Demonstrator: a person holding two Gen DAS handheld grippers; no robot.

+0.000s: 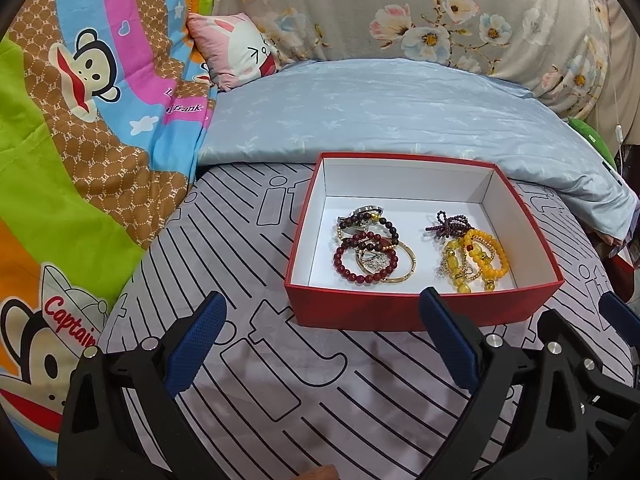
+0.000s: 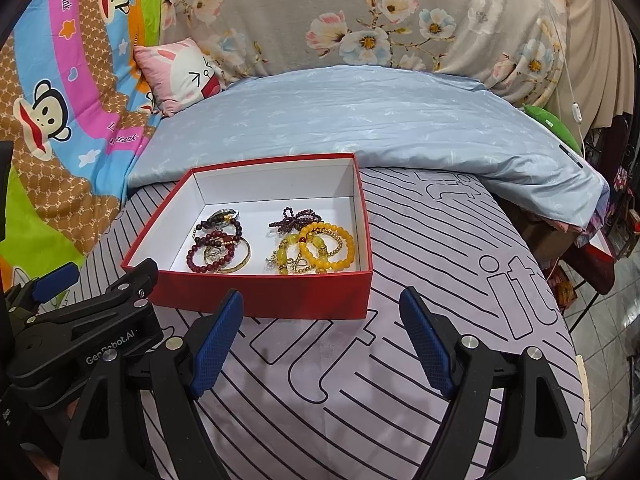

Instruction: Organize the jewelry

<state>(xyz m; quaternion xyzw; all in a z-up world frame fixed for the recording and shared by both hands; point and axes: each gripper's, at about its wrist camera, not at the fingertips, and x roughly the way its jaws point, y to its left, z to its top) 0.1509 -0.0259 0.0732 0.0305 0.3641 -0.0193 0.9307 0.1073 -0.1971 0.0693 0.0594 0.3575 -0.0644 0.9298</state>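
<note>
- Squarely on the striped grey bed cover (image 1: 280,392) sits the red box (image 1: 420,312), lidless, white inside, its near wall facing both grippers.
- Inside, dark red bead bracelets (image 1: 364,256) and a gold bangle (image 1: 400,268) are heaped at 9 o'clock of the box floor; yellow bead bracelets (image 1: 480,260) lie at 3 o'clock, apart from them, with a small purple bead strand (image 1: 448,224) just behind.
- The box's far half, toward 12 o'clock, is bare white floor.
- Left gripper (image 1: 320,340): jaws spread wide, holding nothing, just short of the box's near edge.
- Right gripper (image 2: 320,340): jaws likewise wide and empty, close to the box's near right corner.
- In the right wrist view the left gripper stands at 9 o'clock, close beside the right one.
- A folded pale blue quilt (image 2: 360,120) borders the cover at 12 o'clock, just behind the box; a cartoon-print blanket (image 1: 80,160) rises at 9 o'clock.
- In the right wrist view, open striped cover runs toward 3 o'clock up to the bed's edge.
</note>
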